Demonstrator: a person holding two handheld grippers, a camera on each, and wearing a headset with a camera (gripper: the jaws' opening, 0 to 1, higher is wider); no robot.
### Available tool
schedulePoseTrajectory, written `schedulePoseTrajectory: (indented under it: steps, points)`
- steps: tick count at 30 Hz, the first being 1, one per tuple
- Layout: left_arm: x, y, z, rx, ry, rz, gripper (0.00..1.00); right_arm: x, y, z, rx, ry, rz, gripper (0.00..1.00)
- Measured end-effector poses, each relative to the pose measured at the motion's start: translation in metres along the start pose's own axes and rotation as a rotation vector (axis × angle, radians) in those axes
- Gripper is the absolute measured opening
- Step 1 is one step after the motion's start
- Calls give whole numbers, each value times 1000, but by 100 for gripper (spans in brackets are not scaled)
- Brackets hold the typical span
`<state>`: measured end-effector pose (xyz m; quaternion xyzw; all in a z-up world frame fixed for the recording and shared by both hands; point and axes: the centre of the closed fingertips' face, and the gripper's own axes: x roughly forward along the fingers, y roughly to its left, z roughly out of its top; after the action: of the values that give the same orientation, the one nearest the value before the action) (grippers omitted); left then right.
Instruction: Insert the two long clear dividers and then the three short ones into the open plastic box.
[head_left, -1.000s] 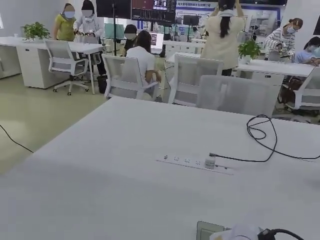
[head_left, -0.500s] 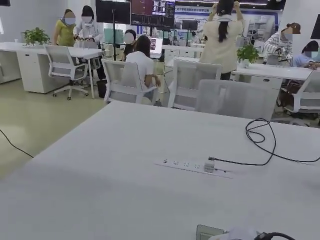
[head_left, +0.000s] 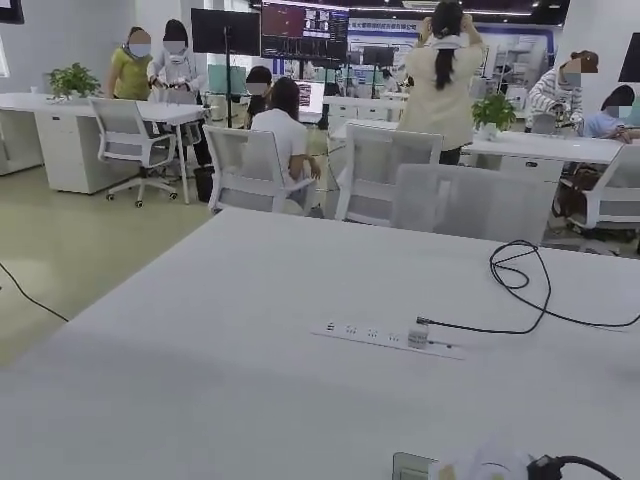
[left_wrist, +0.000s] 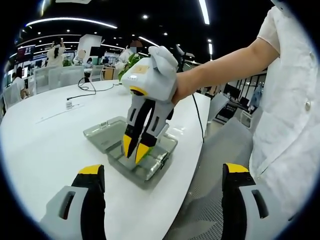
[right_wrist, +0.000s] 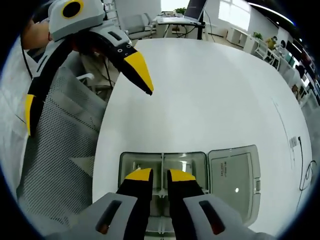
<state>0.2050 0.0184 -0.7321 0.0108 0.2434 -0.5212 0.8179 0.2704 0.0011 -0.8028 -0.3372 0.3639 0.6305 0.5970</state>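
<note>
The open clear plastic box (right_wrist: 135, 165) lies near the table's edge with its lid (right_wrist: 235, 172) folded flat beside it. In the left gripper view the box (left_wrist: 165, 147) lies just ahead. My right gripper (right_wrist: 160, 176) points down into the box, its jaws nearly together on either side of a thin clear divider (right_wrist: 162, 161) that stands upright along the middle. In the left gripper view the right gripper (left_wrist: 136, 147) is held over the box by a hand. My left gripper (left_wrist: 162, 172) hovers near the box, wide open and holding nothing. The lid's corner (head_left: 408, 467) peeks in at the head view's bottom edge.
A white power strip (head_left: 385, 338) with a plugged-in black cable (head_left: 520, 270) lies mid-table. White chairs (head_left: 455, 200) stand along the far side. A mesh chair (right_wrist: 60, 145) sits close to the table edge by the box. Several people work at desks behind.
The head view has drifted slightly; nothing on the table has moved.
</note>
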Motion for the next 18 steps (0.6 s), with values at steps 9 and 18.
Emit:
schedulePoseTrajectory:
  steps: [9, 18]
  points:
    - [-1, 0, -2, 11, 15, 6, 100, -34, 4, 4, 47, -97, -19, 29]
    - [0, 1, -5, 14, 27, 9, 100, -68, 10, -19, 66, -129, -51, 43]
